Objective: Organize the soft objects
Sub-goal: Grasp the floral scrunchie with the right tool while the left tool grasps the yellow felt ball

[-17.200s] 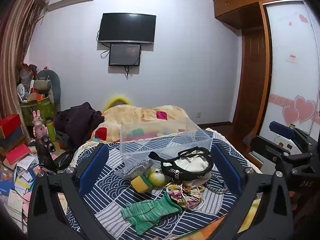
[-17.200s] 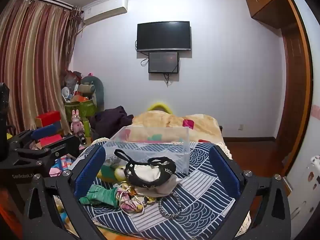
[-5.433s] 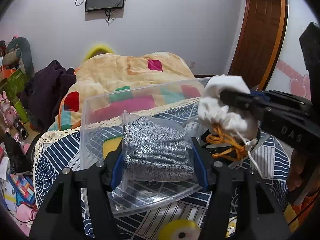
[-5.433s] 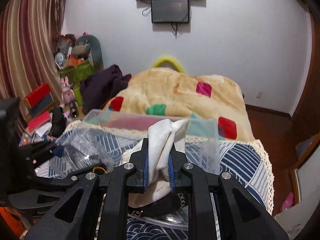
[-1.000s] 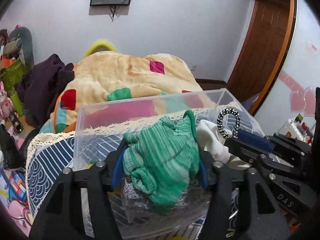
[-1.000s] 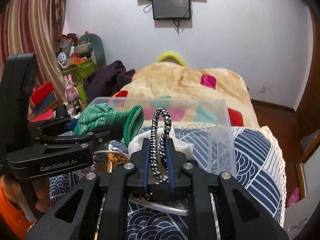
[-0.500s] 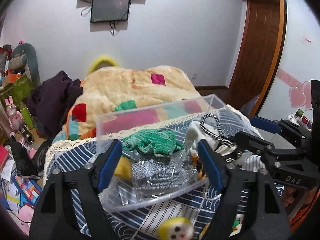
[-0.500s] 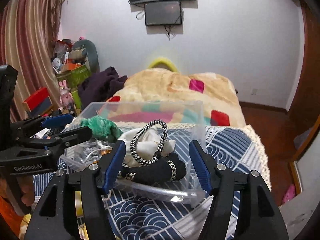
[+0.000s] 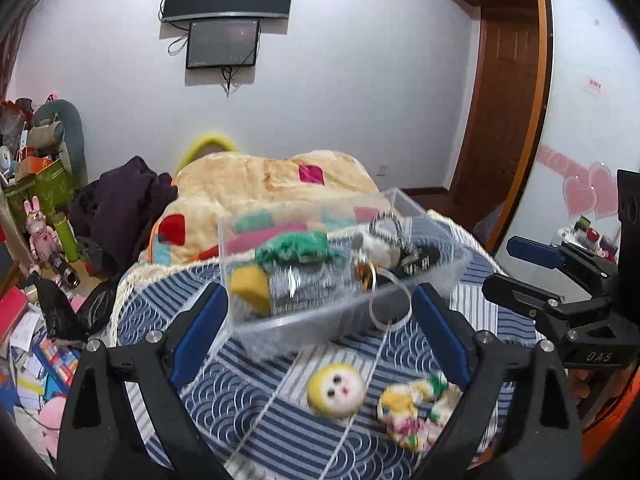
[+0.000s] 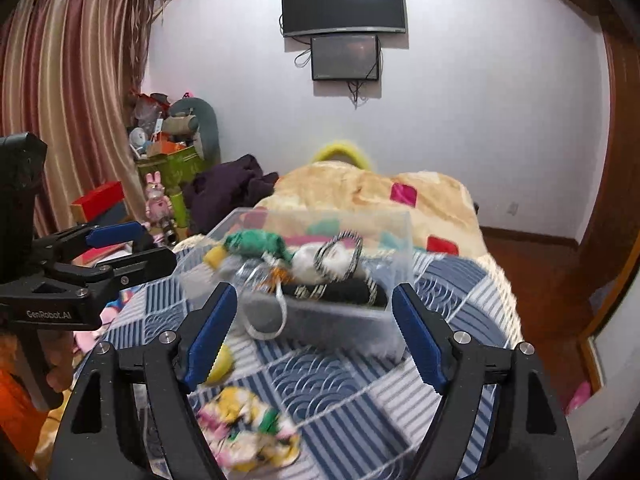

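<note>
Left wrist view: your left gripper (image 9: 316, 328) is spread wide, holding nothing; right gripper (image 10: 312, 330) likewise. Clear bin (image 9: 452, 268) holds green cloth (image 9: 296, 250); yellow plush ball (image 9: 336, 390) sits outside on the bedspread (image 9: 280, 432).

white wall (image 10: 480, 100) (wall-mounted tv (image 10: 343, 3)), striped curtain (image 10: 72, 92)

My left gripper (image 9: 316, 334) no longer holds the green knit cloth (image 9: 298, 249), which now lies in the clear box (image 9: 340, 312); my right gripper (image 10: 312, 330) has let go the striped cord (image 10: 340, 254), now also inside; both grippers stand wide open, pulled back from the box.
</note>
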`<state>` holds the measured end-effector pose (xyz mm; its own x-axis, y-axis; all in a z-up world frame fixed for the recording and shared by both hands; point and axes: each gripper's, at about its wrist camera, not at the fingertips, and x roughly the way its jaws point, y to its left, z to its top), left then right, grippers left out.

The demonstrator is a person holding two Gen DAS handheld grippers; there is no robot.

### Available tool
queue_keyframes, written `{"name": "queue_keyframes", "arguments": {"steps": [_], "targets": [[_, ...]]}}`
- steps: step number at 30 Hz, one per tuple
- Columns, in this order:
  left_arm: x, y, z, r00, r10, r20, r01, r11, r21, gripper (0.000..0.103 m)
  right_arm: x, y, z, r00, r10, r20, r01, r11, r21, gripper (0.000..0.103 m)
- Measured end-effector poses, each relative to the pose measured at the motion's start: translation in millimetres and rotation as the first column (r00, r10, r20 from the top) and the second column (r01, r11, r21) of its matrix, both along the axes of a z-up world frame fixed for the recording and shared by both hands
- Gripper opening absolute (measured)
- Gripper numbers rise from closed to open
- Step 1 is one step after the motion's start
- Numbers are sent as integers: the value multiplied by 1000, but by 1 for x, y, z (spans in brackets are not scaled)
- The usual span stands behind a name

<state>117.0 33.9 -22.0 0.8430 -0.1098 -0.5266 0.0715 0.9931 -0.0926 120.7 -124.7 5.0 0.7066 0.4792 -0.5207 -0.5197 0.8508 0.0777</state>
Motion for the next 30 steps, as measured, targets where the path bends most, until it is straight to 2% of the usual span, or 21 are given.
{"name": "queue_keyframes", "arguments": {"steps": [9,12,16,18,21,23,24,26,28,30], "targets": [[-22,0,-51,992,20,-128,-23,999,-23,94,-21,14,-53,989,59,-136,-69,996,-64,78],[-28,0,-74,983,16,-180,-28,998,-64,94,-21,23,-72,978,83,-192,-99,992,-78,78],[-32,-2,-98,974,42,-224,-59,996,-70,92,-20,33,-90,961,101,-256,-129,987,-96,78],[-30,-2,-106,969,41,-244,-63,995,-81,89,-20,37,-95,959,102,-266,-136,984,-111,78],[-27,-2,-108,969,37,-243,-60,994,-87,88,-24,40,-96,967,107,-232,-144,979,-146,77],[-25,-4,-105,973,35,-228,-55,995,-82,88,-26,40,-96,969,112,-218,-148,977,-154,56],[-23,-6,-104,975,31,-219,-50,995,-81,88,-25,40,-96,970,114,-216,-149,977,-151,52],[-17,-9,-101,978,25,-209,-43,996,-81,85,-23,38,-94,965,128,-228,-160,979,-126,28],[-10,-10,-101,977,17,-214,-35,996,-82,73,-21,35,-93,964,131,-234,-158,982,-105,21],[-1,-10,-101,975,11,-223,-33,995,-93,67,-22,31,-92,969,112,-218,-137,985,-102,16]]}}
